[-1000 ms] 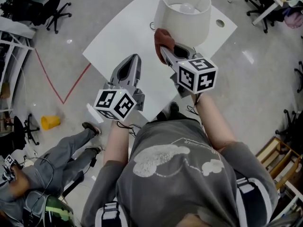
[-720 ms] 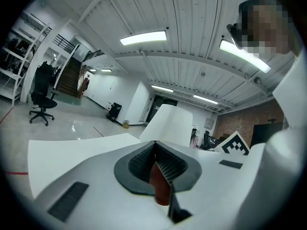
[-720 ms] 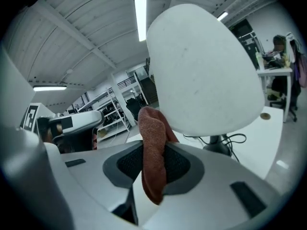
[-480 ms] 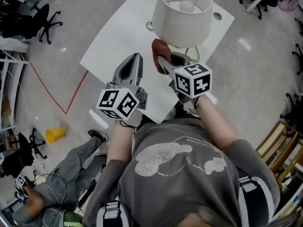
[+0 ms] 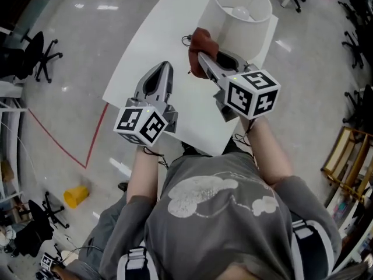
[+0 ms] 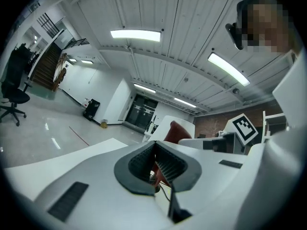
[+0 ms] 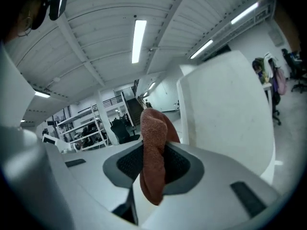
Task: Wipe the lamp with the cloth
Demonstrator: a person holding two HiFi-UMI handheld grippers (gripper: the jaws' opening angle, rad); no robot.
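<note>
Head view, contents of the scene.

1. Table lamp (image 5: 242, 25): white drum shade with the bulb (image 5: 240, 11) showing through its open top. It stands upright on the far right part of the white table (image 5: 145, 45). A dark cord (image 5: 186, 39) lies on the table at its left.
2. Cloth (image 5: 203, 42): a rust-red terry cloth, bunched. It sits at the near-left flank of the shade, either touching it or just beside it; no view settles which.
3. Right gripper (image 5: 205, 60): clamped on the cloth. In the right gripper view the fabric stands between the jaws, with a fold rising above them and a tail hanging below.
4. Left gripper (image 5: 165, 70): jaw tips together and nothing held. It hovers over the table, left of the cloth and well apart from the lamp.

Governing relation: the shade wall lies immediately right and slightly far of the cloth. The right gripper's long axis runs from near right to far left, along that flank. The right hand is plainly the nearer one.

Judgement: the wipe calls for pressing the cloth rightward onto the shade and sweeping around its upright axis. The light shade may tip or slide, as the left gripper does not brace it.
</note>
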